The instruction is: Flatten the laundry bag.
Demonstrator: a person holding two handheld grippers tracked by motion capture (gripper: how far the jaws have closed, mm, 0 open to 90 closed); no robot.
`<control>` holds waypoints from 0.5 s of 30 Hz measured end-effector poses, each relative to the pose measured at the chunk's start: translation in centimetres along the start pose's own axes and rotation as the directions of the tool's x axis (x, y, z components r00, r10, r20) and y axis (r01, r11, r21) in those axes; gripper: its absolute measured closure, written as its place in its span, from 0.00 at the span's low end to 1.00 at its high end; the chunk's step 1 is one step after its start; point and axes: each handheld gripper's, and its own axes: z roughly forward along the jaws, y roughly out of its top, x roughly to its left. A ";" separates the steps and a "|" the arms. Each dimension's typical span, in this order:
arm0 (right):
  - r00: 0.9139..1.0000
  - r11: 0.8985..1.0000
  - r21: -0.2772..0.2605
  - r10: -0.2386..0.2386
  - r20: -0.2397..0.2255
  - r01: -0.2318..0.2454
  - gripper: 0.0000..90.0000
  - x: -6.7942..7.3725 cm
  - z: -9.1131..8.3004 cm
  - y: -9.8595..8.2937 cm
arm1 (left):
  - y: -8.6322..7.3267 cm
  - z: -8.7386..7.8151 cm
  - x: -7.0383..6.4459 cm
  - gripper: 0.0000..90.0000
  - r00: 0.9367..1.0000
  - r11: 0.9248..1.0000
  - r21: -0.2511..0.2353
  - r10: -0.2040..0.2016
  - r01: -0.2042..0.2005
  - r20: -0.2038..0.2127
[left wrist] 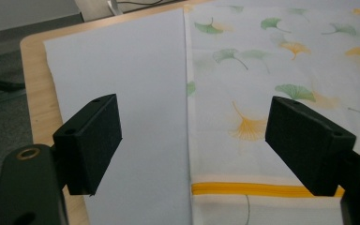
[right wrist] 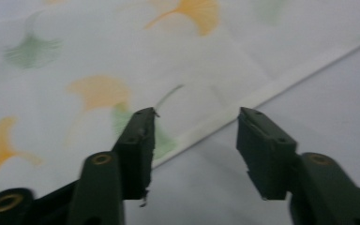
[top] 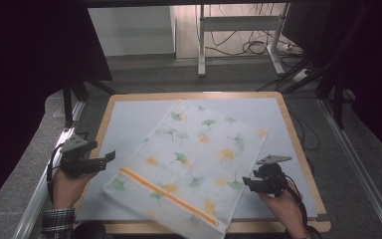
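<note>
Still flat: cloth [top: 191, 162] lies askew on the table [top: 129, 124], its near corner overhanging.
Left claw [top: 110, 158] gapes beside its edge; right claw [top: 247, 183], blurred, gapes over its hem.

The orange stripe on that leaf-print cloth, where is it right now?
In the high view the orange stripe runs slantwise across the near end of the cloth, between the left gripper and right gripper, toward the table's front edge.

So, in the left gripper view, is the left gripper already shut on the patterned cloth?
No, the left gripper is open, its jaws wide apart above the edge of the cloth, gripping nothing.
</note>
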 end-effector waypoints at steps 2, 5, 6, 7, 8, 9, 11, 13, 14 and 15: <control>1.000 1.000 0.012 0.016 0.022 -0.016 0.43 -0.3 0.9 0.2 | -0.5 0.8 -0.2 0.20 1.000 1.000 0.018 0.004 -0.004 0.011; 0.999 0.999 0.035 0.018 0.041 -0.019 0.34 -0.3 2.5 0.4 | -1.4 2.3 -0.6 0.18 0.999 0.999 0.047 0.024 -0.026 0.041; 0.998 0.999 0.049 0.013 0.056 -0.015 0.34 -0.2 3.1 0.4 | -1.8 2.9 -0.6 0.17 0.998 0.998 0.060 0.022 -0.026 0.058; 0.996 0.998 0.070 -0.012 0.086 0.006 0.34 0.1 3.6 0.4 | -2.1 3.3 -0.7 0.17 0.998 0.997 0.074 0.021 -0.025 0.059; 0.995 0.997 0.066 -0.034 0.095 0.028 0.39 0.5 3.7 0.5 | -2.3 3.8 -0.8 0.16 0.998 0.996 0.088 0.022 -0.027 0.060; 0.995 0.997 0.068 -0.033 0.092 0.026 0.45 0.7 3.7 0.6 | -2.4 4.0 -0.9 0.14 0.998 0.995 0.099 0.026 -0.032 0.059; 0.995 0.998 0.059 -0.032 0.096 0.026 0.54 1.1 3.8 0.7 | -2.6 4.6 -1.1 0.11 0.998 0.991 0.123 0.038 -0.044 0.046; 0.994 0.998 0.058 -0.029 0.104 0.023 0.71 1.3 3.9 0.8 | -2.7 4.8 -1.3 0.11 0.998 0.991 0.124 0.038 -0.044 0.053; 0.993 0.998 0.054 -0.038 0.108 0.032 0.84 1.3 3.9 0.8 | -2.7 4.8 -1.4 0.11 0.998 0.991 0.124 0.040 -0.046 0.057; 0.993 0.998 0.052 -0.052 0.108 0.046 0.93 1.4 3.9 0.9 | -2.7 4.8 -1.5 0.11 0.998 0.991 0.123 0.042 -0.049 0.056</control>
